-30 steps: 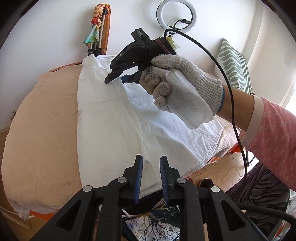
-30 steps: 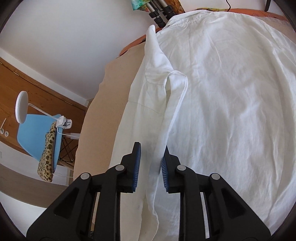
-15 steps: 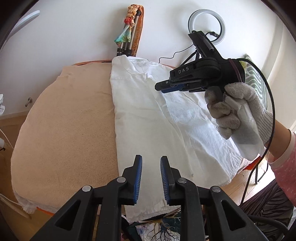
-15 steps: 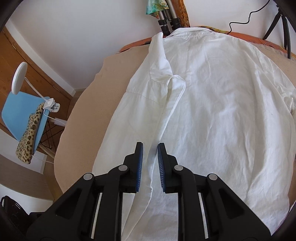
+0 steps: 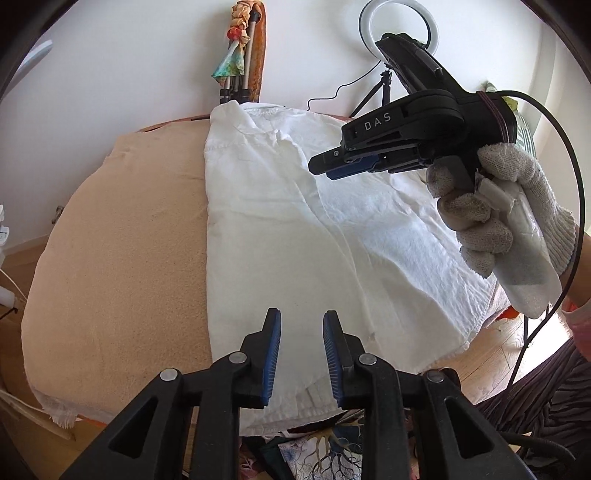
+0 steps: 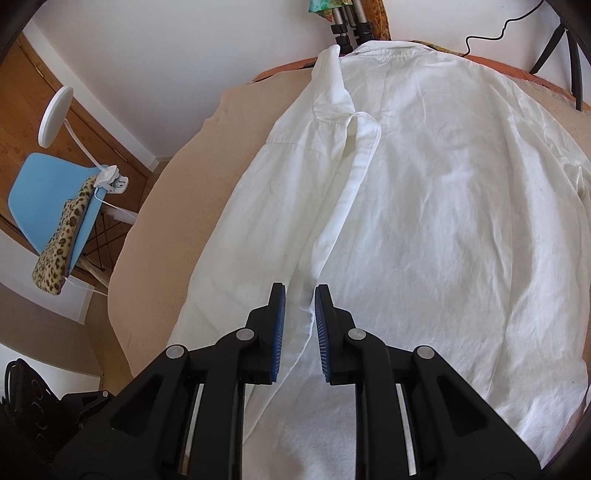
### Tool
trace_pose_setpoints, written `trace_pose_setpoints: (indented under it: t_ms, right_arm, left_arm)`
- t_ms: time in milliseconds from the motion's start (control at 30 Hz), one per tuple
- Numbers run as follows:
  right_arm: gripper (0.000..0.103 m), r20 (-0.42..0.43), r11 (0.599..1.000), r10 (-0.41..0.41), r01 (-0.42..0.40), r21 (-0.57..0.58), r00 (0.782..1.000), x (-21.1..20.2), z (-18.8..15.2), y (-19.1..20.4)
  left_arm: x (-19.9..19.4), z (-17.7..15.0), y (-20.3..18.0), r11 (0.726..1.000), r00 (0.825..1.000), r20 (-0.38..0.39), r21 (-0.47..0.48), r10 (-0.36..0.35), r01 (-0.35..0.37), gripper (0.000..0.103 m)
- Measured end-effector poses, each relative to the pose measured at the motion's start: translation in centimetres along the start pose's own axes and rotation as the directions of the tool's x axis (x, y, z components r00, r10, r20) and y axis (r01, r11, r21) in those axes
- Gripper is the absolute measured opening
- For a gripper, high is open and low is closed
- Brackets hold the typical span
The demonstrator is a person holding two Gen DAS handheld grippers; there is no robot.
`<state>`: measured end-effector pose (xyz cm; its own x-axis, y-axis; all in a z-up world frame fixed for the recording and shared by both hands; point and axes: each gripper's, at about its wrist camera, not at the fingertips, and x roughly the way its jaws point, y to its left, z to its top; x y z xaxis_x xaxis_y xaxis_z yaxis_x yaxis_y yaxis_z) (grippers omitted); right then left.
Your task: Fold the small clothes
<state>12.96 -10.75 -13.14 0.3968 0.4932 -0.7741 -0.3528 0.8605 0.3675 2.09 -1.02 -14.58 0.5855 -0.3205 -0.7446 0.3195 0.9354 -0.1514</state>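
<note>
A white shirt (image 5: pixel 295 236) lies flat on a beige-covered table (image 5: pixel 118 240), its left side and sleeve folded in over the body (image 6: pixel 332 206). My left gripper (image 5: pixel 301 325) is open and empty, held above the shirt's near hem. My right gripper (image 6: pixel 299 299) is open and empty, held above the folded sleeve's lower part. In the left wrist view the right gripper (image 5: pixel 325 170) hovers over the shirt's right half, held by a gloved hand (image 5: pixel 498 221).
A tripod with coloured cloth (image 5: pixel 236 62) and a ring light (image 5: pixel 399 26) stand against the back wall. A blue chair with a leopard cushion (image 6: pixel 62 206) stands left of the table. The table's near edge (image 5: pixel 66 417) drops to the wooden floor.
Both grippers have risen and pulled back from the shirt. The right gripper has moved from the collar area to the right.
</note>
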Motion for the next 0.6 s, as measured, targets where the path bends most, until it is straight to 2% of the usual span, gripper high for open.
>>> trace_pose_setpoints:
  t_ms: [67,100,367,600]
  right_arm:
    - [0.043,0.047,1.0,-0.008,0.008,0.002,0.999,-2.0,-0.1,-0.7]
    - [0.045,0.065,1.0,-0.016,0.016,0.006,0.998,-2.9,-0.1,-1.2]
    - [0.045,0.148,0.992,-0.081,0.066,0.106,0.986,-9.6,-1.2,-8.1]
    - [0.045,0.191,0.971,-0.128,0.084,0.224,0.973,-14.7,-2.4,-15.5]
  left_arm:
    - [-0.8,0.8,-1.1,1.0,0.999,0.038,0.021,-0.006,0.005,0.03]
    - [-1.2,1.2,-1.5,1.0,0.998,0.058,0.026,-0.017,0.016,0.032]
    - [-1.8,4.1,-5.5,0.992,0.985,0.121,0.065,-0.12,0.113,0.047]
    - [0.0,5.4,-10.7,0.975,0.976,0.1,0.133,-0.191,0.177,0.047]
